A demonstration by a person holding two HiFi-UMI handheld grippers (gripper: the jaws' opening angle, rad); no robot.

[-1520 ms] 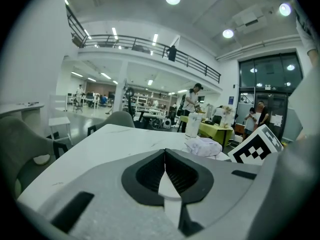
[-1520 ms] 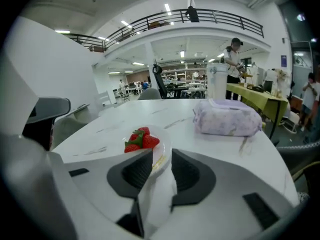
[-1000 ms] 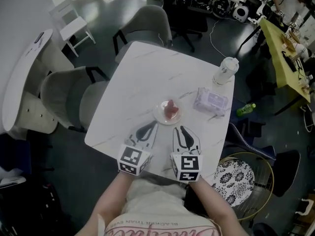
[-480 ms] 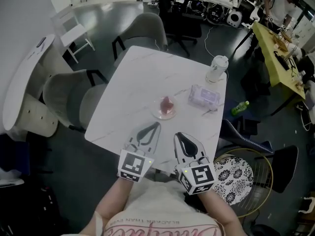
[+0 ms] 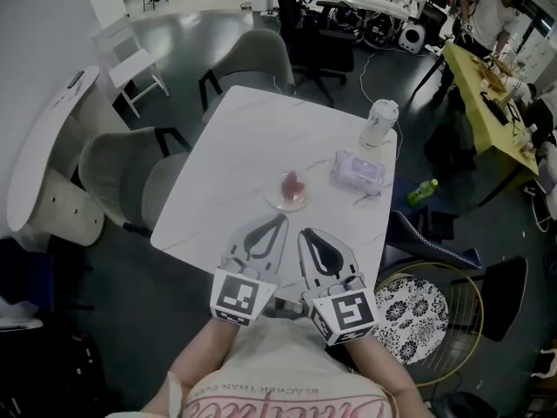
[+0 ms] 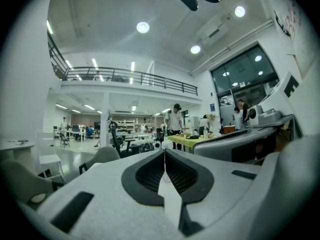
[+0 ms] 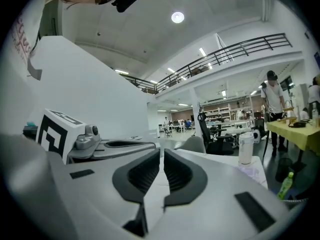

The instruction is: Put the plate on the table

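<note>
A small clear plate (image 5: 280,201) with a red piece of food (image 5: 292,183) on it rests on the white marble table (image 5: 248,138), near the middle. My left gripper (image 5: 281,220) is shut and empty, its tips just short of the plate's near rim. My right gripper (image 5: 304,232) lies beside it, also shut and empty, a little further back. In the left gripper view the jaws (image 6: 164,149) meet in a line with nothing between them. In the right gripper view the jaws (image 7: 161,150) stand together over the tabletop; the plate is hidden there.
A white tumbler (image 5: 378,124) and a pack of wipes (image 5: 358,171) sit at the table's right side. Grey chairs (image 5: 252,52) (image 5: 117,168) stand at the far and left sides. A patterned stool (image 5: 411,314) and a green bottle (image 5: 421,191) are on the right.
Both grippers have drawn back a little from the plate toward the table's near edge. The right gripper has closed in beside the left one. The plate stays on the table.
</note>
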